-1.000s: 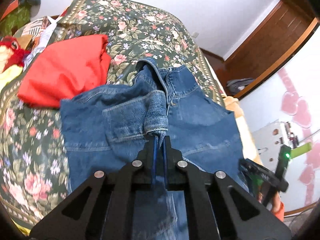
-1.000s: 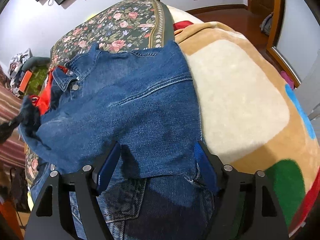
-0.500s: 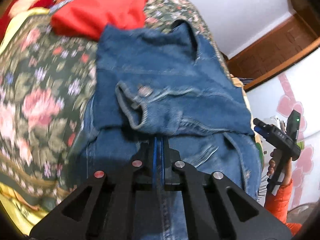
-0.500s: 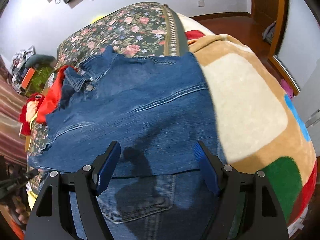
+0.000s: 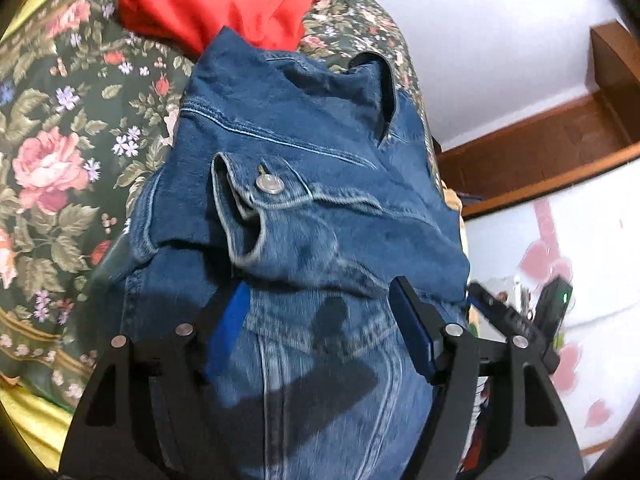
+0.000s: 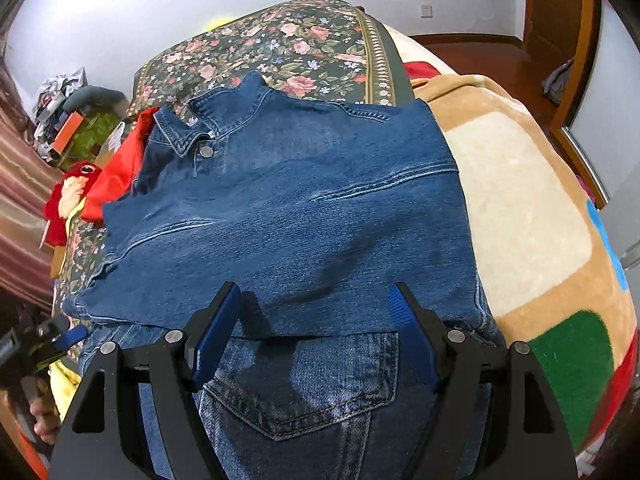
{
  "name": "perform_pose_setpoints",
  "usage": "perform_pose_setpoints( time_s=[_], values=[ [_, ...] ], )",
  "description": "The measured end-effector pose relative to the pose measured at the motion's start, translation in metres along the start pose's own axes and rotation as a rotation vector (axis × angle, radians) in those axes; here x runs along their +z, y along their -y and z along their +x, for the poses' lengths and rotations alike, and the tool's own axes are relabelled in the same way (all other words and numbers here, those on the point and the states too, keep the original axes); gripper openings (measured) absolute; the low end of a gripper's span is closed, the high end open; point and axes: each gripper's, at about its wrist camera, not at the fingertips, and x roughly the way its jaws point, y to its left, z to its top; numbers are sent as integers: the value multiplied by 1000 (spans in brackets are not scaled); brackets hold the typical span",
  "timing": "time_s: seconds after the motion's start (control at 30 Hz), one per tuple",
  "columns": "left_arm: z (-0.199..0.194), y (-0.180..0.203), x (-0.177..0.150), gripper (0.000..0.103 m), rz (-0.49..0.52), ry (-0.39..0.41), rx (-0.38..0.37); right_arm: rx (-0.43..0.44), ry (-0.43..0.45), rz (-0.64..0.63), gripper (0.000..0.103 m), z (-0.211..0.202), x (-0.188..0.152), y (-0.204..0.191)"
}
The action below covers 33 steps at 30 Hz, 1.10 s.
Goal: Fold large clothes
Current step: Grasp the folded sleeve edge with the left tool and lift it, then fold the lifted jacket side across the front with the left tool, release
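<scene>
denim jacket (image 6: 288,216) hem cut off, red cloth (image 5: 212,8) partly hidden

Both tools match: left gripper (image 5: 320,312) and right gripper (image 6: 314,320) show matte black triangular-cutout frames, silver round screws, blue ribbed pads (image 6: 400,308); an orange sleeve at the right view's lower-left corner.

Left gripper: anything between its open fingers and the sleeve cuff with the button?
Only denim jacket fabric. The left wrist view shows left gripper open over it, the sleeve cuff just ahead.
</scene>
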Motion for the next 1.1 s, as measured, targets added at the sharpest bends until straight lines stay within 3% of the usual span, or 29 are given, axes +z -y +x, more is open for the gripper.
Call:
perform_pose_setpoints(
  time_s=[0.1, 0.17, 0.27, 0.4, 0.63, 0.67, 0.73, 0.9, 1.1],
  values=[
    [6, -2, 8, 62, -3, 39, 74, -5, -3, 9, 73, 0, -1, 5],
    [9, 2, 12, 40, 35, 63, 133, -6, -2, 16, 73, 0, -2, 7],
    [12, 9, 14, 27, 89, 81, 170, -8, -1, 29, 73, 0, -1, 12],
    [-2, 38, 19, 20, 211, 156, 230, -10, 2, 36, 73, -3, 2, 16],
    [-52, 87, 43, 16, 340, 328, 197, -22, 35, 56, 73, -10, 10, 23],
    [-61, 92, 47, 7, 352, 359, 197, -25, 40, 58, 73, -12, 11, 25],
    [-73, 97, 57, 7, 369, 403, 202, -29, 50, 62, 73, -14, 14, 27],
    [-63, 71, 69, 7, 320, 367, 238, -35, 43, 69, 73, -11, 15, 31],
    [-15, 1, 63, 8, 196, 209, 307, -41, -13, 62, 73, 3, 9, 34]
  ],
)
